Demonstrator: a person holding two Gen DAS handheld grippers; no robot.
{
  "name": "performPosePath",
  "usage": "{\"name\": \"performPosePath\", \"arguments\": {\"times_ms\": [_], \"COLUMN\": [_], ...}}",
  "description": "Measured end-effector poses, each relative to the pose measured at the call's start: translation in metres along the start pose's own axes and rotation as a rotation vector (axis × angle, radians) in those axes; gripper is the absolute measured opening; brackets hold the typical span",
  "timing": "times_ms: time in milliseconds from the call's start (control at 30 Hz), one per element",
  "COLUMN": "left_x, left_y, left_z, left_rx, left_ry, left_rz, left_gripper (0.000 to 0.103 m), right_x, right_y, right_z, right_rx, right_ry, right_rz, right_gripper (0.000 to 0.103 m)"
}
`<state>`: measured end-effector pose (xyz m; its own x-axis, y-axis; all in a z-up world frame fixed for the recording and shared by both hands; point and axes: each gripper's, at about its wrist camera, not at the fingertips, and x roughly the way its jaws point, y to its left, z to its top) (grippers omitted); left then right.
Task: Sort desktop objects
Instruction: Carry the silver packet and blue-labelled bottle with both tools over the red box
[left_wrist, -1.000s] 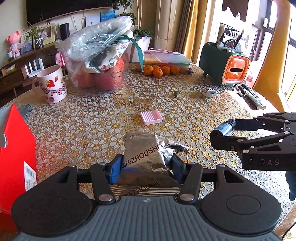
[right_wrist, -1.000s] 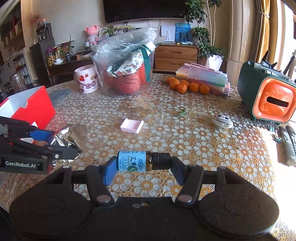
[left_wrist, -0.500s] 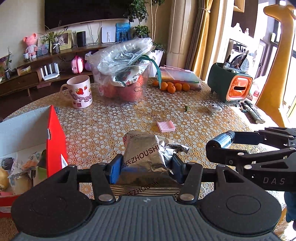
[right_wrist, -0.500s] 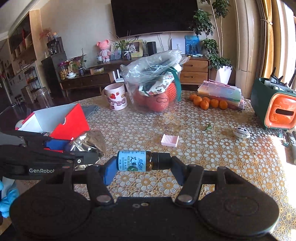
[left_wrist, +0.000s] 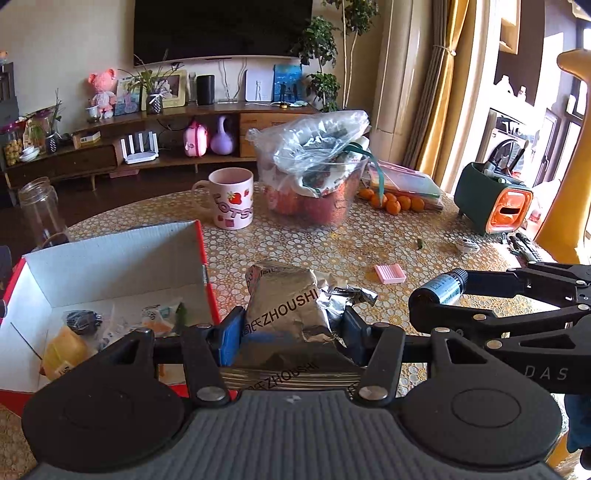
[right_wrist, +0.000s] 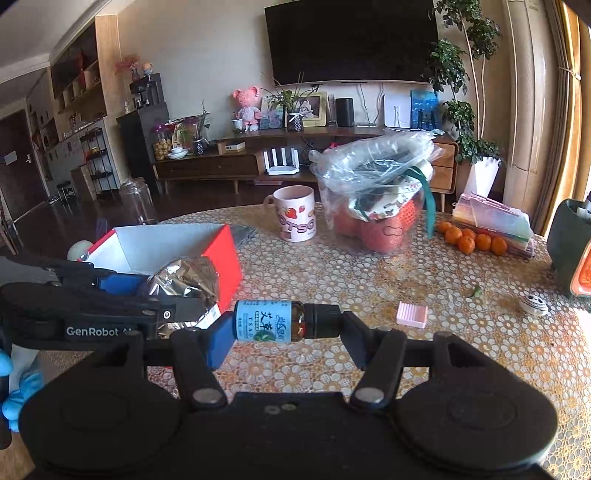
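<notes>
My left gripper (left_wrist: 291, 328) is shut on a crinkled silver foil packet (left_wrist: 284, 306) printed ZHOUSHI, held above the table just right of an open red box (left_wrist: 122, 254). The box has a white inside and holds several small items (left_wrist: 81, 328). My right gripper (right_wrist: 288, 325) is shut on a small brown bottle (right_wrist: 277, 320) with a blue label and black cap, lying crosswise between the pads. In the left wrist view the right gripper (left_wrist: 436, 295) and its bottle (left_wrist: 443, 290) hang to the right of the packet. In the right wrist view the left gripper (right_wrist: 173, 291) with the packet (right_wrist: 184, 280) is beside the red box (right_wrist: 221, 254).
On the floral tablecloth (right_wrist: 369, 280) lie a pink ridged block (right_wrist: 412, 314), a strawberry mug (right_wrist: 295, 218), a plastic bag of fruit (right_wrist: 373, 192), tangerines (right_wrist: 472, 240) by a folder stack, a green-and-orange pen holder (left_wrist: 491, 199), a small patterned pebble (right_wrist: 533, 304). A glass jar (left_wrist: 40, 210) stands at far left.
Both grippers have risen and swung left with their loads. The red box, first only a side wall at the left edge, now shows its open inside beside the foil packet.
</notes>
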<state>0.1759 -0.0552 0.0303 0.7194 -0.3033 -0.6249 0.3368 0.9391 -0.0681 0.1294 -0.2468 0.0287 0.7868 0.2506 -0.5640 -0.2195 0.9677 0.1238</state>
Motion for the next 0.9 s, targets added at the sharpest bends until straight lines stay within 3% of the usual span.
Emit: {"name": "performPosePath", "arguments": {"times_ms": [600, 900], "left_x": [-0.021, 0.0], "left_y": [0.123, 0.178], "left_z": [0.001, -0.002], "left_rx": [-0.055, -0.088], "left_ry": [-0.028, 0.034], "left_rz": [0.16, 0.215], "left_gripper": [0.055, 0.055], "right_x": [0.067, 0.112], "right_y": [0.096, 0.131], "right_z": [0.04, 0.049], "right_rx": [-0.092, -0.153], "right_ry": [0.013, 0.074], "right_rz": [0.119, 0.149], "right_gripper": [0.061, 0.061]}}
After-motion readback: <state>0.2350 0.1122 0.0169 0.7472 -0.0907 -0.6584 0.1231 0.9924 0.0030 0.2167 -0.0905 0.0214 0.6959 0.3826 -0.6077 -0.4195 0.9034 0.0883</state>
